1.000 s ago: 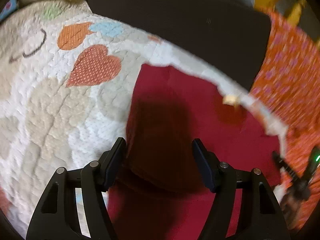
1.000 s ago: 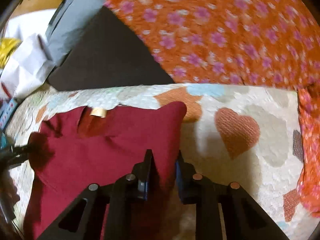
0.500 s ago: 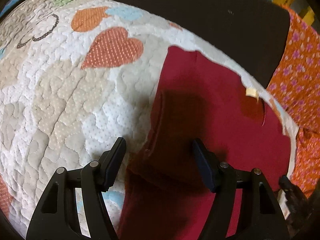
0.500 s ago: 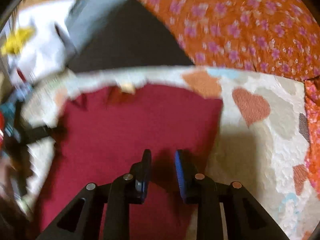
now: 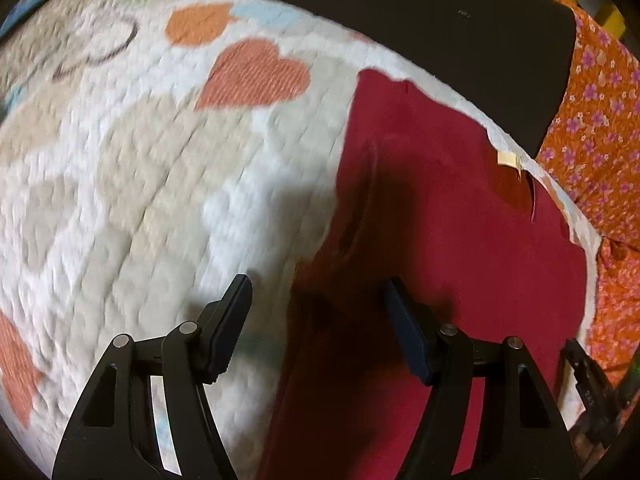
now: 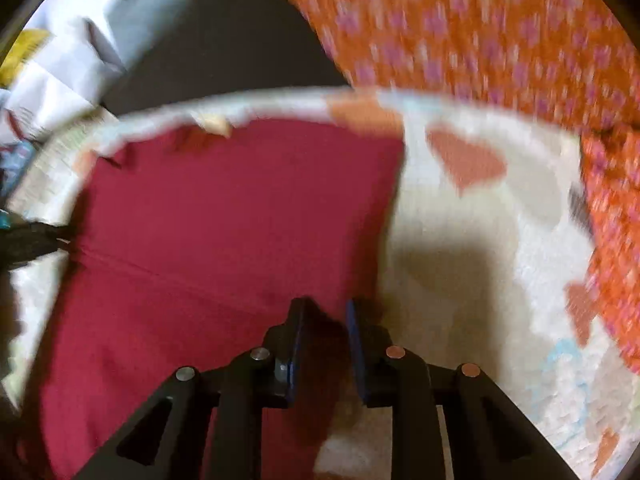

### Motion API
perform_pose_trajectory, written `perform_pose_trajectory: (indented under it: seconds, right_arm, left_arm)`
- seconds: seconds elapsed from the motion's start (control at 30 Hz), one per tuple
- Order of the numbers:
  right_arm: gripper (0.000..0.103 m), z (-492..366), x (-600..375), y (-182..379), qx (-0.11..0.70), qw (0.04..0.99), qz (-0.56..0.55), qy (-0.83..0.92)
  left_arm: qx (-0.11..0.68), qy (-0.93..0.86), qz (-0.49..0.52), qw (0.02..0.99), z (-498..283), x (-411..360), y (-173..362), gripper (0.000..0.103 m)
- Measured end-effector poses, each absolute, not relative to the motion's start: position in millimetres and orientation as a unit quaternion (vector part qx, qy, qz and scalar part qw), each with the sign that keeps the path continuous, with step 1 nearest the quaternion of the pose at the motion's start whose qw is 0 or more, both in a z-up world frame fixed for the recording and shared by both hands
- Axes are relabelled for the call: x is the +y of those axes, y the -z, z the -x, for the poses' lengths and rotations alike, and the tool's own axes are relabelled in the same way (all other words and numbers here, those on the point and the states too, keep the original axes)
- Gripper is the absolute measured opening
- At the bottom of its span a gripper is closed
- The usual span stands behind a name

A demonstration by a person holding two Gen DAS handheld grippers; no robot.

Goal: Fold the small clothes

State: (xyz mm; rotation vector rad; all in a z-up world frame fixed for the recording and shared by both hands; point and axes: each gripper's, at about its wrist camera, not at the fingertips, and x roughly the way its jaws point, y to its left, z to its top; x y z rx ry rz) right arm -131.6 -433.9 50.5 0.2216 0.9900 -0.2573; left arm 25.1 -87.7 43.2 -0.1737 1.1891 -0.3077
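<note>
A dark red garment point(image 5: 440, 248) lies flat on a quilted heart-pattern blanket point(image 5: 140, 184), its collar tag point(image 5: 507, 157) toward the far edge. My left gripper point(image 5: 316, 300) is open and empty, straddling the garment's left edge, one finger over the blanket, one over the cloth. In the right wrist view the garment point(image 6: 224, 220) fills the left half on the blanket point(image 6: 500, 264). My right gripper point(image 6: 325, 312) is nearly shut, jaws close together at the garment's right edge; red cloth sits between them. The other gripper shows at the far left point(image 6: 28, 240).
An orange flowered cloth point(image 6: 480, 28) lies beyond and right of the blanket. A dark cushion point(image 5: 420, 24) lies behind the blanket's far edge. White papers and a grey item point(image 6: 72, 52) lie at the far left.
The left gripper has slid left, from over the garment to its left edge. The right gripper has shifted with the garment's right edge, which now lies spread flatter. Its jaws stay narrow.
</note>
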Motion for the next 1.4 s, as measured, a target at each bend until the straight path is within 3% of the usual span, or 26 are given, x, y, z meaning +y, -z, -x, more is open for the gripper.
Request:
perform_pose_trajectory:
  seconds: [0.2, 0.27, 0.33, 0.63, 0.93, 1.2, 1.23, 1.27, 1.3, 1.33, 1.4]
  right_arm:
    - [0.021, 175, -428, -81, 0.474, 0.854, -0.202, 0.064]
    - [0.028, 202, -420, -90, 0.465, 0.856, -0.22, 0.043]
    - [0.042, 231, -406, -91, 0.472, 0.851, -0.227, 0.029]
    - [0.042, 332, -363, -73, 0.54, 0.802, -0.255, -0.02]
    - [0.042, 367, -338, -36, 0.572, 0.768, -0.286, -0.035]
    - [0.046, 372, -334, -23, 0.528, 0.771, -0.354, -0.043]
    - [0.045, 375, -338, -21, 0.521, 0.77, -0.365, -0.043]
    - [0.043, 377, -337, -21, 0.515, 0.77, -0.373, -0.044]
    - [0.034, 377, -336, -22, 0.517, 0.771, -0.369, -0.051]
    - [0.014, 376, -335, -25, 0.517, 0.771, -0.365, -0.063]
    - [0.009, 372, -336, -35, 0.503, 0.773, -0.373, -0.101]
  left_arm:
    - [0.566, 0.172, 0.062, 0.804, 32, -62, -61, 0.068]
    - [0.565, 0.184, 0.072, 0.801, 54, -51, -69, 0.069]
    - [0.574, 0.184, 0.079, 0.794, 77, -39, -70, 0.069]
    - [0.607, 0.192, 0.066, 0.768, 172, -7, -61, 0.069]
    - [0.625, 0.204, 0.039, 0.752, 213, -10, -37, 0.069]
    - [0.617, 0.199, 0.059, 0.759, 210, -14, -35, 0.072]
    - [0.616, 0.201, 0.055, 0.76, 210, -17, -35, 0.059]
    - [0.615, 0.201, 0.048, 0.761, 212, -19, -36, 0.033]
    - [0.619, 0.204, 0.044, 0.757, 212, -20, -37, 0.02]
    - [0.625, 0.213, 0.054, 0.749, 211, -22, -38, 0.01]
    - [0.632, 0.235, 0.076, 0.735, 209, -23, -43, 0.009]
